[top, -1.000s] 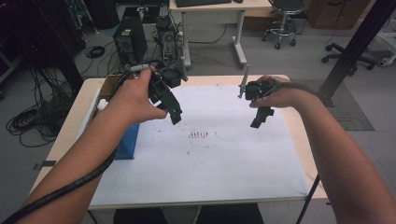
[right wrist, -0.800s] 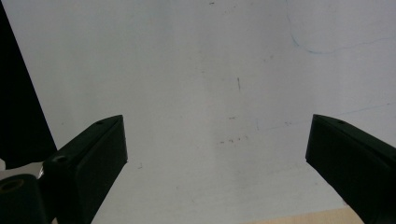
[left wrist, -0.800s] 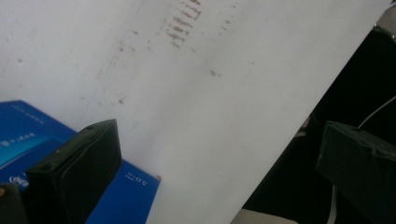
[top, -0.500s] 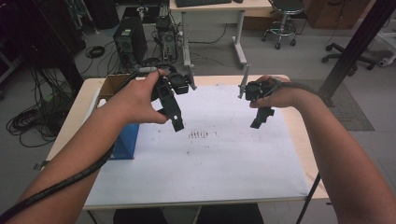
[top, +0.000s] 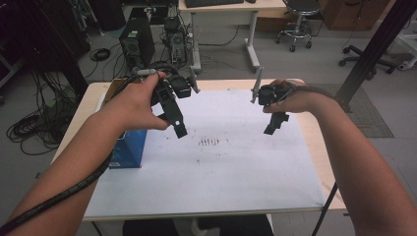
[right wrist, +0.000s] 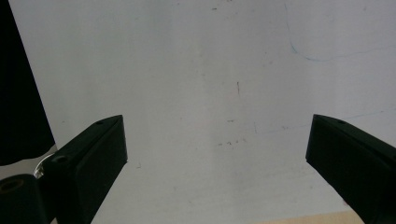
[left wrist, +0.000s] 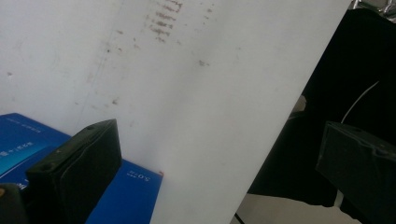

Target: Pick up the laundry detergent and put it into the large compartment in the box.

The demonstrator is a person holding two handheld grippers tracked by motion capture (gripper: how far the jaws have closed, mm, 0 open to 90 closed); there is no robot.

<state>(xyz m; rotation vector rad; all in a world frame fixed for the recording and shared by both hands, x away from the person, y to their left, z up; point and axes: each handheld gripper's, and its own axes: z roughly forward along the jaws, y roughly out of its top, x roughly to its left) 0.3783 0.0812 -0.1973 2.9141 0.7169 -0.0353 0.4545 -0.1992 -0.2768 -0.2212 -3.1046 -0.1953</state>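
Hovering above the white sheet (top: 221, 162), both grippers (top: 180, 132) (top: 269, 130) apparently pointing down, jaws spread, empty.

Left gripper (top: 179, 129) raised, right gripper (top: 272, 129) raised, both seemingly wide apart

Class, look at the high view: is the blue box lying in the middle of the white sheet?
No, the blue box sits at the white sheet's left edge.

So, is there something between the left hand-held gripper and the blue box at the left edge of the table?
Nothing visible is between them. The left hand-held gripper hangs open over the white sheet, and the blue box lies just beside it.
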